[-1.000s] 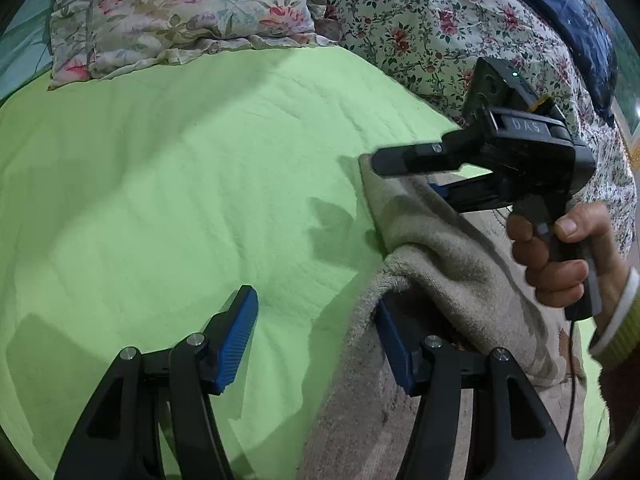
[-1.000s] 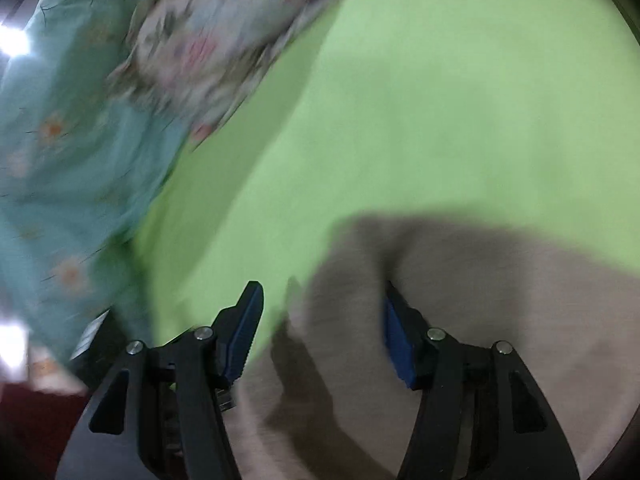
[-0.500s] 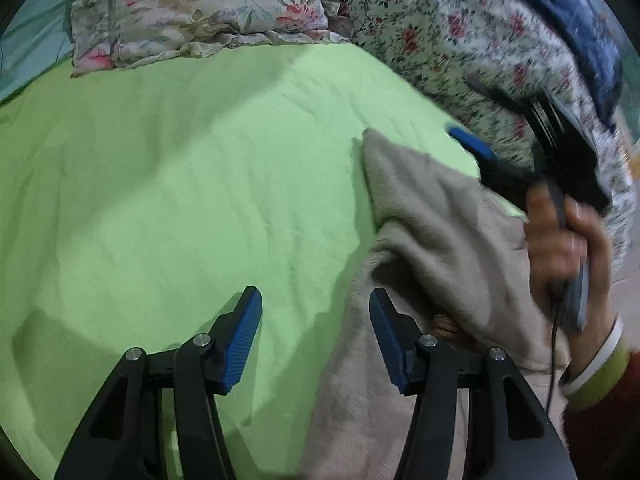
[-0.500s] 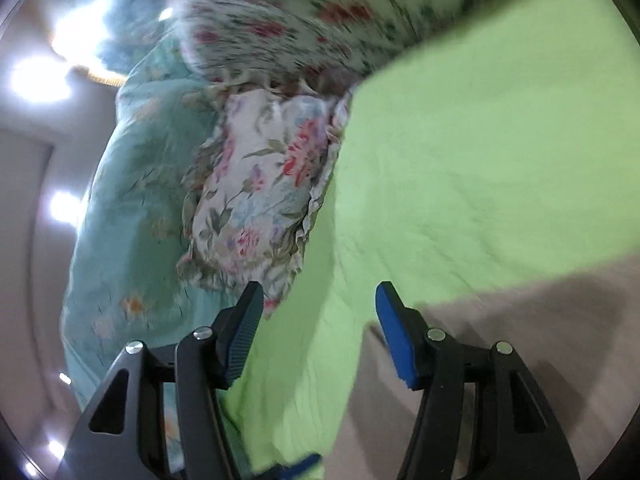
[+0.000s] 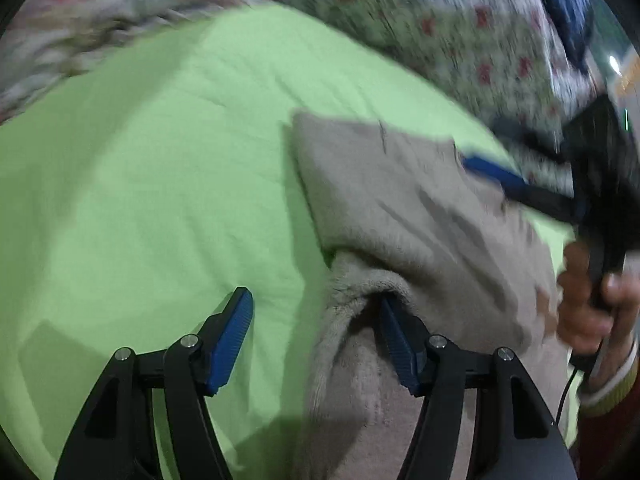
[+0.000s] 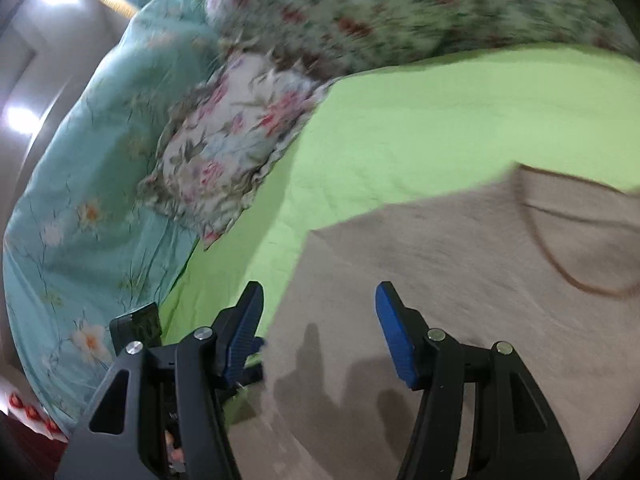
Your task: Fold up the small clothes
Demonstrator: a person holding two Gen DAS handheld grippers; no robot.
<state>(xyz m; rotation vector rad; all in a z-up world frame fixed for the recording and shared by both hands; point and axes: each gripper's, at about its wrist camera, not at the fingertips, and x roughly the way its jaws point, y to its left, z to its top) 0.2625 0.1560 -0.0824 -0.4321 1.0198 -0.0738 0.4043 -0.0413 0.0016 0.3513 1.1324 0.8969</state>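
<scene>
Since a second ago the right gripper (image 6: 318,320) has swung off the beige garment's (image 5: 400,216) far corner and now hangs over the cloth, jaws spread wide and gripping nothing. The beige garment lies on the lime-green bedspread (image 5: 140,180), its upper layer folded over the lower one, its long axis running from the near edge of the left wrist view away toward the floral bedding (image 5: 420,20). In the right wrist view a thin brown line curves across the cloth toward the right edge. The left gripper (image 5: 316,332) is released too, one blue pad over the bedspread, the other tucked into the fold's fuzzy edge. No writing is readable; both views are blurred by motion. A flowered pillow (image 6: 236,140) and a teal quilt (image 6: 80,200) lie beyond the bedspread.
</scene>
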